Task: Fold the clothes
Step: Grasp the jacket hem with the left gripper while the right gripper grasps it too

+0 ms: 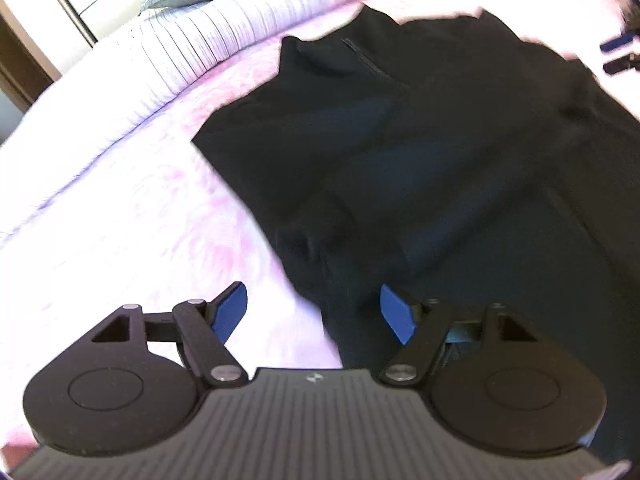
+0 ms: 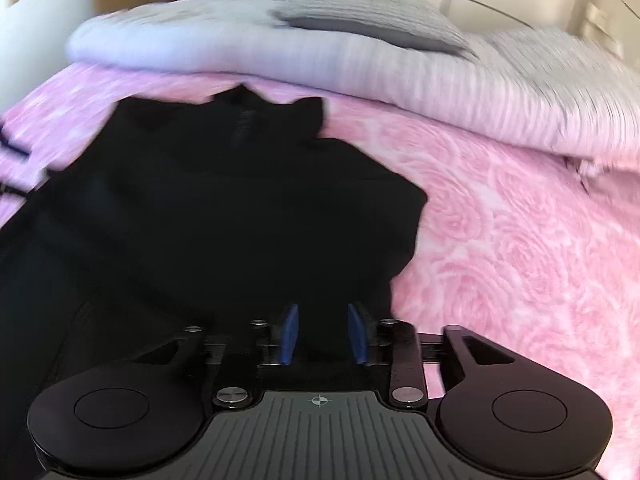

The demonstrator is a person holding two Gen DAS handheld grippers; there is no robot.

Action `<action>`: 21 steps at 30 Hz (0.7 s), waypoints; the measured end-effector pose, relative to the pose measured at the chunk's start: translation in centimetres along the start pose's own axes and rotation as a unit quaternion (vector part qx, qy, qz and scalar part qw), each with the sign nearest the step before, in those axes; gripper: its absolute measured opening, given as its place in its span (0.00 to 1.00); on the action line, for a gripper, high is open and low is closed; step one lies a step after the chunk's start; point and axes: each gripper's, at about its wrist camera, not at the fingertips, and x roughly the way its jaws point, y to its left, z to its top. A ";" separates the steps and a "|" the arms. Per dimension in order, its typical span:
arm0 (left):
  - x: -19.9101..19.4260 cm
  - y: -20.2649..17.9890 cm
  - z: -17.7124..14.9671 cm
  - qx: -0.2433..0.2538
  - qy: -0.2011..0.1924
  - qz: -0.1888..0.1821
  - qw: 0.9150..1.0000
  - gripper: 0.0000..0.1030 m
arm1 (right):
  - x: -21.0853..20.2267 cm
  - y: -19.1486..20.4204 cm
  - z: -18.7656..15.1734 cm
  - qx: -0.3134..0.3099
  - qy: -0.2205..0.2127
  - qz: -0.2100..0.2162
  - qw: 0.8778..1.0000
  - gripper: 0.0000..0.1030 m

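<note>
Open left tongs over black garment

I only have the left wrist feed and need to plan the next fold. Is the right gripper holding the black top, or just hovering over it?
Observer: In the right wrist view the right gripper has its jaws partly apart above the black top; no fabric shows pinched between them.
Operator: Which part of the garment is it over?
Observer: The near part, close to the garment's right-hand edge, with the zip collar at the far end.
Operator: What lies beyond the collar on that side?
Observer: A striped folded blanket with a grey pillow on it, across the pink bedspread.
</note>
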 end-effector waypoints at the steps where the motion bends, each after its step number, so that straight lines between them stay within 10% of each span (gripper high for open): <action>1: -1.2 -0.9 -1.1 0.015 0.004 0.002 1.000 0.69 | -1.1 1.0 -1.0 -0.018 0.006 0.005 1.000 0.46; 7: -8.2 -8.6 -8.7 0.129 0.014 -0.056 0.990 0.71 | -6.8 7.6 -7.8 -0.116 0.044 0.051 0.991 0.53; 14: -12.2 -14.6 -17.0 0.269 -0.008 -0.135 0.954 0.73 | -10.6 14.3 -14.1 -0.160 0.084 0.041 0.983 0.55; 21: -11.0 -17.8 -22.6 0.398 -0.034 -0.085 0.913 0.74 | -12.0 18.0 -18.1 -0.201 0.112 0.025 0.973 0.56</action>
